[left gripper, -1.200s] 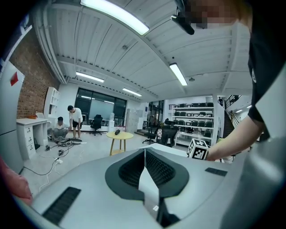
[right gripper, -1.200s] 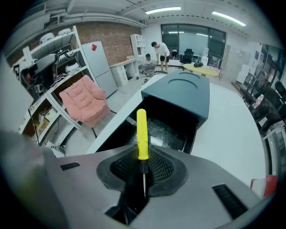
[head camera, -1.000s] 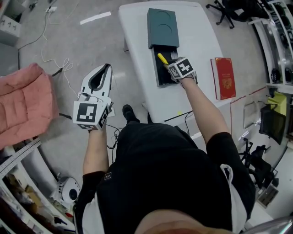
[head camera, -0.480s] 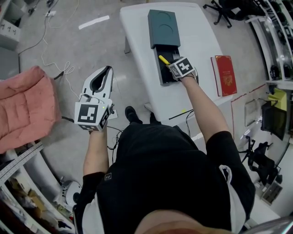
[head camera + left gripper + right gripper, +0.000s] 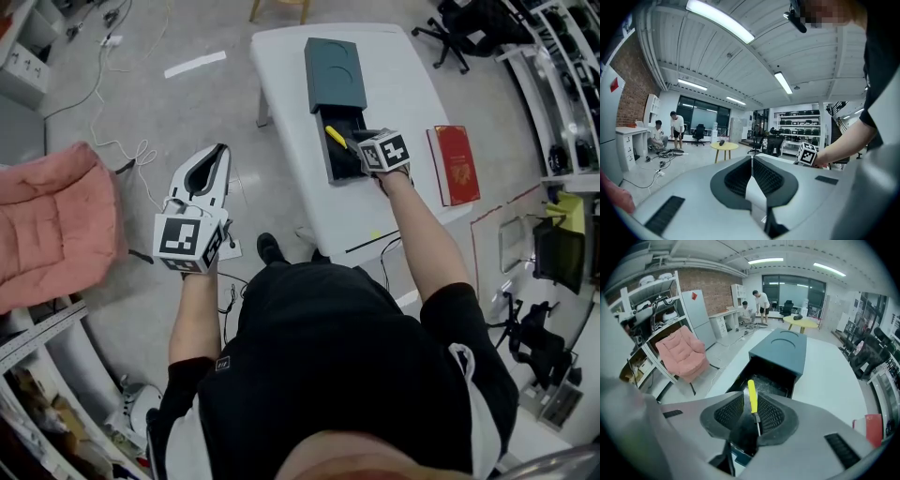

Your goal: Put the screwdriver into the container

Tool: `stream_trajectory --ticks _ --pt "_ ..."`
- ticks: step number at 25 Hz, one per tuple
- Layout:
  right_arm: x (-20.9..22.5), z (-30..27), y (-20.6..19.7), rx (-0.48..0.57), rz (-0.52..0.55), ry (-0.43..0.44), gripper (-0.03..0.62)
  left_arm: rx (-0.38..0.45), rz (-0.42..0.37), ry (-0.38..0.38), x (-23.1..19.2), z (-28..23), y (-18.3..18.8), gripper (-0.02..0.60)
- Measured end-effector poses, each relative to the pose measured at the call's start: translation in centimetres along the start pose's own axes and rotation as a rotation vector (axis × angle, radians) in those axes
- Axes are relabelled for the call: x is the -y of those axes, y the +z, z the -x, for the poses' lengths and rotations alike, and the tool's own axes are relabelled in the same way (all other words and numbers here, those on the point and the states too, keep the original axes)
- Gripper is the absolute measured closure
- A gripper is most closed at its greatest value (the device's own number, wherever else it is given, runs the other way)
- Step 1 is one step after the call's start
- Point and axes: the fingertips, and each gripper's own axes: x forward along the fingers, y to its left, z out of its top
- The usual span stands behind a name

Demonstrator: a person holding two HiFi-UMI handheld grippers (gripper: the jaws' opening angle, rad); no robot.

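Note:
A yellow-handled screwdriver (image 5: 751, 395) is held in my right gripper (image 5: 751, 405), which is shut on it with the handle pointing forward. It hangs over the open black drawer (image 5: 764, 380) of the dark teal container (image 5: 783, 348). In the head view the right gripper (image 5: 354, 143) and the screwdriver (image 5: 335, 137) are above the drawer (image 5: 336, 167), in front of the container's lid (image 5: 335, 73). My left gripper (image 5: 220, 151) is off the table, over the floor to the left. Its jaws (image 5: 752, 161) are shut and hold nothing.
The container stands on a white table (image 5: 412, 94). A red book (image 5: 456, 165) lies at the table's right edge. A pink chair (image 5: 47, 220) stands far left, with cables (image 5: 122, 150) on the floor. Two people (image 5: 757, 305) are far across the room.
The right gripper stays over the open drawer with the screwdriver, shifted only slightly towards the container. The left gripper hangs where it was.

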Motion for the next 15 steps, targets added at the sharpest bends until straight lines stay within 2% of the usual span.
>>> stream_trajectory --ticks 8,15 --pt "0.1 5.6 0.7 0.203 -0.007 0.047 0.508 0.003 -0.033 0.004 4.0 0.9 1.5 0.555" --pt "-0.3 14.5 -2.0 0.404 -0.014 0.114 0.523 -0.008 -0.060 -0.009 12.0 1.5 2.3 0.555"
